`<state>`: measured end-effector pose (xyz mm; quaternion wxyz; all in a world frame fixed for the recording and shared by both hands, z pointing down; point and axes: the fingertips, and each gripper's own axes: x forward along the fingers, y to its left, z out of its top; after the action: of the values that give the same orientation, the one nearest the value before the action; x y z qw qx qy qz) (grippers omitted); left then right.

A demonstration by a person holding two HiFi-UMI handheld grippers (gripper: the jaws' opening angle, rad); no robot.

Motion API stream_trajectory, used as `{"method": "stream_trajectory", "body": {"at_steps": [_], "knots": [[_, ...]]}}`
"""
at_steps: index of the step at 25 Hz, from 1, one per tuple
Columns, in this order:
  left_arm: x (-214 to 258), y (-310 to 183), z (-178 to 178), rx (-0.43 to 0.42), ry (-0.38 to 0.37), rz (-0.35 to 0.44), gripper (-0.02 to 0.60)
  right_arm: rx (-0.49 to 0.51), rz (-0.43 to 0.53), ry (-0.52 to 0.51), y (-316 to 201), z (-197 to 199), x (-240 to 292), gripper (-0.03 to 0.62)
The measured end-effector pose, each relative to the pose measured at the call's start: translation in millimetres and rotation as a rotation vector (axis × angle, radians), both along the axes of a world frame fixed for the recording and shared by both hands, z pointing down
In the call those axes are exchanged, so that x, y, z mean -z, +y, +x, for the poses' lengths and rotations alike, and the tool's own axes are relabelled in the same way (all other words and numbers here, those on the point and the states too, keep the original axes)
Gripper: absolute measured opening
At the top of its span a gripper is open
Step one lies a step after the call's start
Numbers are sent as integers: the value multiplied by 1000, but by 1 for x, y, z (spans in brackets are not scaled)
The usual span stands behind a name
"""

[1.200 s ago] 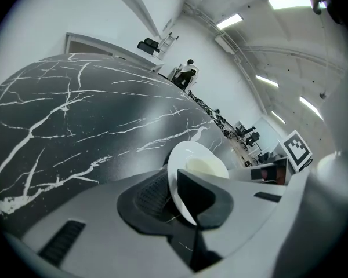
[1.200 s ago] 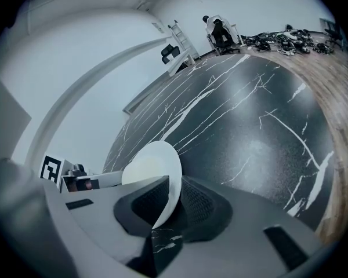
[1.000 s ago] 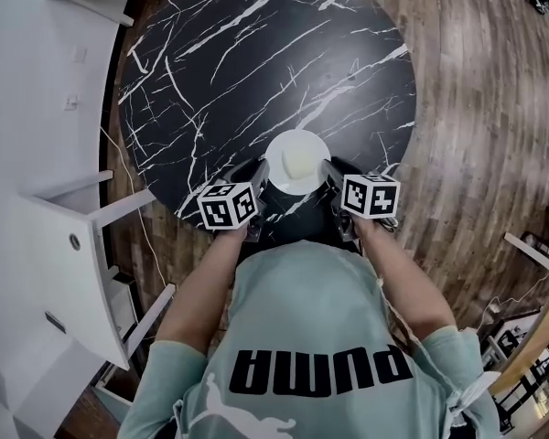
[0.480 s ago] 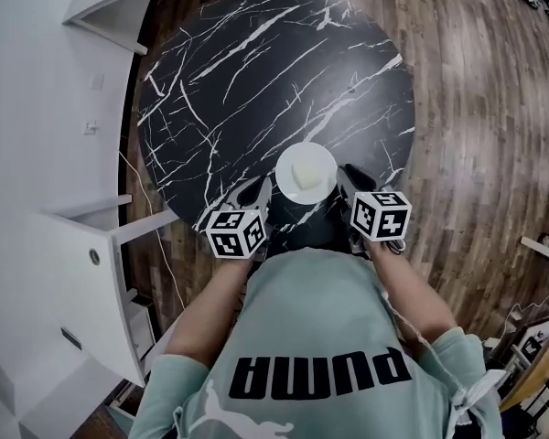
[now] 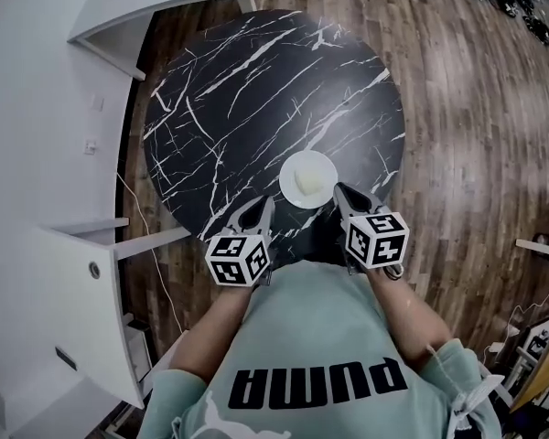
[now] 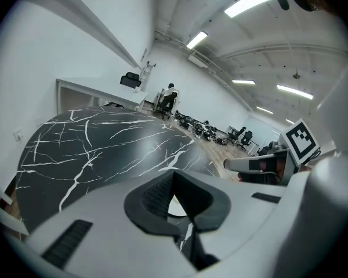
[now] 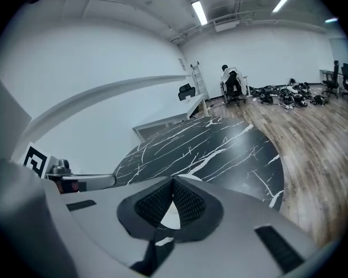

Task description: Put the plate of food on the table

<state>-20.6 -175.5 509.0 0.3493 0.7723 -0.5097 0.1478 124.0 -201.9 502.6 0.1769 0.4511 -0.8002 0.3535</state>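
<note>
A small white plate [image 5: 308,178] with a pale piece of food on it rests on the round black marble table [image 5: 256,90], near the table's close edge. My left gripper [image 5: 261,205] sits just off the plate's lower left, shut and empty, a little apart from the rim. On the plate's lower right, my right gripper [image 5: 339,191] is also shut with nothing in it. In the left gripper view the jaws [image 6: 173,175] meet at their tips, and a sliver of the plate [image 6: 175,205] shows below them. The right gripper view shows the same closed jaws [image 7: 174,181] over the plate [image 7: 169,216].
White cabinets [image 5: 64,273] stand to the left of the table, with a thin cable on the floor beside them. A white desk [image 5: 165,7] is at the far left. Wooden floor [image 5: 476,108] lies to the right. A person sits far off [image 7: 232,83].
Both grippers have drawn back from the plate's sides toward my body. The plate stays on the table near its close edge.
</note>
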Motion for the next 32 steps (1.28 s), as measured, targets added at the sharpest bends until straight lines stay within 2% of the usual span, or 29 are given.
{"method": "stream_trajectory", "body": {"at_steps": [9,17,20,26,32], "knots": [[62,49,2,-63,77,74,6,34,51,-7,56,-37,54,9],[98,107,-10,-127,47,142,6,25,103,16,117,-54,91,8],[109,128,-11,-148,59,165,6,9,119,27,138,-56,102,8],[127,171,-5,-191,90,193,6,-1,143,51,176,-60,121,8],[138,203,8,-223,67,220,6,20,166,64,209,-57,133,9]]}}
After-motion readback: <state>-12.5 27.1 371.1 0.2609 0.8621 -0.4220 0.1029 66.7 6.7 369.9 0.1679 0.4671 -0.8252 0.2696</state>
